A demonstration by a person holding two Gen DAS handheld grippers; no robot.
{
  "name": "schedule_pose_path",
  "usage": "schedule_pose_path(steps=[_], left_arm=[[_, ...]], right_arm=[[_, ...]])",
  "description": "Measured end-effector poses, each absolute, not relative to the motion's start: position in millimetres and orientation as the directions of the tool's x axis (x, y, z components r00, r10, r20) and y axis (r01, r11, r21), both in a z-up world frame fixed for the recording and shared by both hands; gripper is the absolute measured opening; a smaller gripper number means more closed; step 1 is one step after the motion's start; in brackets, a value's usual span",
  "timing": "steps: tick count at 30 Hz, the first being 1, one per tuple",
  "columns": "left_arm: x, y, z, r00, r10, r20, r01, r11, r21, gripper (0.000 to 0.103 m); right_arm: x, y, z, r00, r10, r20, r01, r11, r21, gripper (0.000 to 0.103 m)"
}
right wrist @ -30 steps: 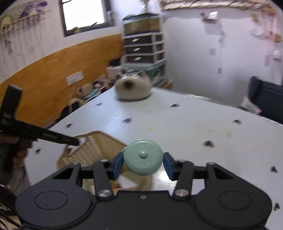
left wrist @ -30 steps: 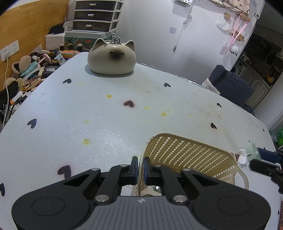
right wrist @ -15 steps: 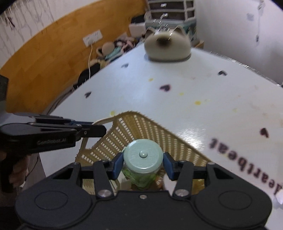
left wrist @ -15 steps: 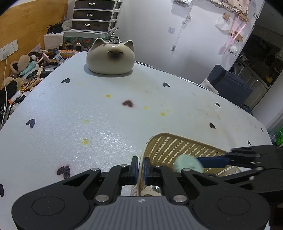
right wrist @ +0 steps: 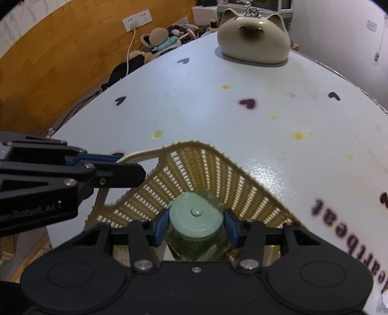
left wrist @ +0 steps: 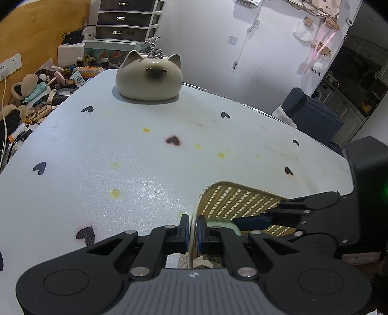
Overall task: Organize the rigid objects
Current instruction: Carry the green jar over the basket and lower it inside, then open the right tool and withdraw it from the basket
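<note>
While the left gripper (left wrist: 191, 229) pinches the rim of the woven basket (right wrist: 201, 169) with its fingers shut tight on that thin edge, the right gripper (right wrist: 196, 224) hangs over the basket and holds a jar (right wrist: 196, 215) by its pale green lid. Its fingers are partly open, just as wide as the lid, and they press on both sides of it. Something green shows through the glass under the lid. The jar sits low in the middle of the right wrist view, inside the basket walls. I think it is almost put away, but I cannot tell if it rests on the bottom yet. What is left, I guess, is to let go of it and lift the hand away. A pale thing lies in the basket too, low in the left wrist view, but it is too hidden to name. No other loose things show on the table (left wrist: 101, 155), so this may be one of the last.

That table is big and white, with small dark hearts and yellow spots on it, and dark letters at the lower right of the right wrist view. A cat-shaped pot (left wrist: 149, 77) sits at the far end, near the top of both views. Behind it stand dark drawers (left wrist: 126, 18) by a wooden wall. Toys and clutter (left wrist: 36, 92) are piled at the upper left. A dark blue chair (left wrist: 312, 116) stands at the right by a white wall.
</note>
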State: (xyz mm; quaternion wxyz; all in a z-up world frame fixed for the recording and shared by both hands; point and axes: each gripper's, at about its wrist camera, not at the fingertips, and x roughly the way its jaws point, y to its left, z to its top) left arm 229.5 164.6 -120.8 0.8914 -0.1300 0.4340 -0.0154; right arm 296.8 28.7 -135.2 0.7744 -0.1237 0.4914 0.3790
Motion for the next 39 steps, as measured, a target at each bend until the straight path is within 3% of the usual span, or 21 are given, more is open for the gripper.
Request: schedule_pose_path(steps=[10,25,39], left_arm=[[230,165,-121,0.622,-0.142,-0.770,-0.084,0.966,-0.246,0.006],[228,163,-122,0.622,-0.137,-0.771,-0.090,0.966,-0.244,0.006],[227,164,-123,0.613,-0.133,-0.779,-0.097,0.966,-0.241,0.006]], right_arm=[[299,34,-140,0.232,0.467,-0.853,-0.698,0.691,0.188,0.051],[292,18,-128,0.239,0.451,-0.860,-0.652,0.731,0.203,0.062],[273,-20,-90,0.305,0.491,-0.816,-0.616,0.756,0.224,0.086]])
